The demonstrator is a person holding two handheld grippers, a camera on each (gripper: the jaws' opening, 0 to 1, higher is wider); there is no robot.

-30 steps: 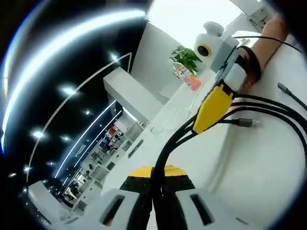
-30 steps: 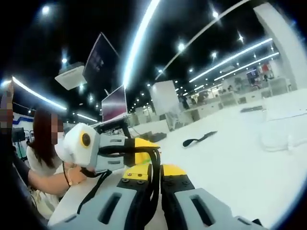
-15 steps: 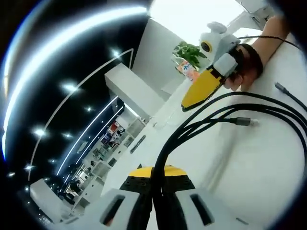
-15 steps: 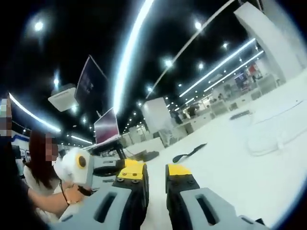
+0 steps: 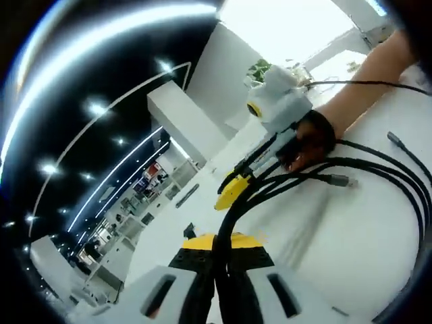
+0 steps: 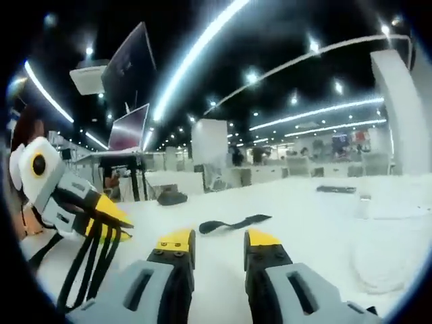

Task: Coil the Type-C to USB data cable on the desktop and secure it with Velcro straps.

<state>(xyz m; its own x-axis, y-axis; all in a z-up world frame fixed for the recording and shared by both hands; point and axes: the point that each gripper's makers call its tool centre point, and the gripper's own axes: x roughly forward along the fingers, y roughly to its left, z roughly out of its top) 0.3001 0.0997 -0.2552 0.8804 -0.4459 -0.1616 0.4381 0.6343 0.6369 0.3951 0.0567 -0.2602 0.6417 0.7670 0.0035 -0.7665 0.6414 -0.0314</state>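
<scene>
Left claw (image 5: 223, 244) pinches the bunched black cable (image 5: 378, 169) loops over the tabletop (image 5: 351, 236), right claw (image 6: 218, 241) gapes empty, strap (image 6: 233, 223) lies just beyond it; best keep the cable pinched while grabbing the strap by one end.

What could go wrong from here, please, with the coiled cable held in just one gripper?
The left gripper alone pinches the looped black data cable; the loops could spring apart.

The open right gripper faces the black Velcro strap lying flat on the white desktop; a grab may slide it.
</scene>
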